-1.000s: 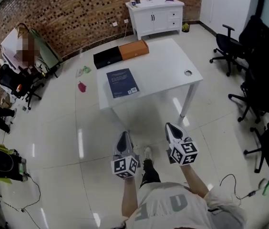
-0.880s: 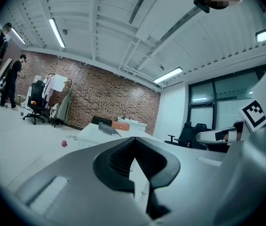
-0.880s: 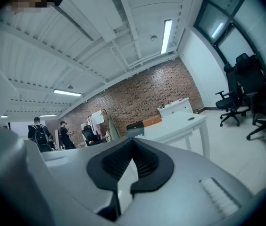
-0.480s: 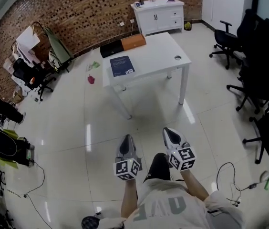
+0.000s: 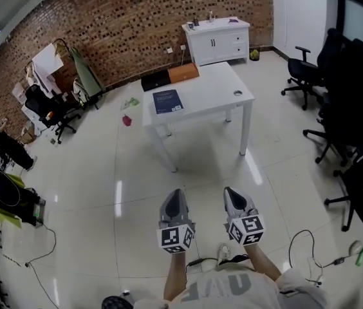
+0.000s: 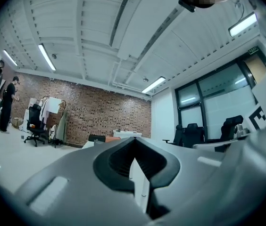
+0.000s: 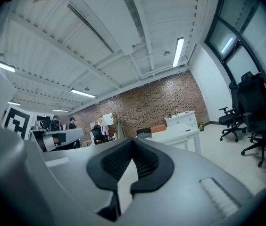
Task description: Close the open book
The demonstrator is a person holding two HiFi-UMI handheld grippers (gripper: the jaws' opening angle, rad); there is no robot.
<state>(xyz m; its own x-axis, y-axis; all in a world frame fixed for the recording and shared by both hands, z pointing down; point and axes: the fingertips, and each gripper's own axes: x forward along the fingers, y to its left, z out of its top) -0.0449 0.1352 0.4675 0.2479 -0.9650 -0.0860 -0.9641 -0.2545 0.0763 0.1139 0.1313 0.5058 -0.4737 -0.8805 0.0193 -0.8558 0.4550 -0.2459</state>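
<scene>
A dark blue book (image 5: 167,101) lies closed and flat on the white table (image 5: 214,92), far ahead of me across the shiny floor. Both grippers hang low in the head view, well short of the table and over bare floor tiles. My left gripper (image 5: 175,196) is shut with nothing between its jaws, and its own view shows the jaws (image 6: 134,140) met at the tip. My right gripper (image 5: 232,194) is also shut and empty, pointing level toward the table (image 7: 175,134). The marker cubes sit just behind each one.
A black box (image 5: 155,80) and an orange box (image 5: 183,73) lie at the table's far edge. A white cabinet (image 5: 217,40) stands by the brick wall. Black office chairs (image 5: 352,127) crowd the right side, more chairs and clutter (image 5: 46,108) the left. A cable (image 5: 310,246) trails on the floor.
The table and book have shrunk and receded toward the top of the head view as I and both grippers backed away from them. Both grippers stayed shut side by side.
</scene>
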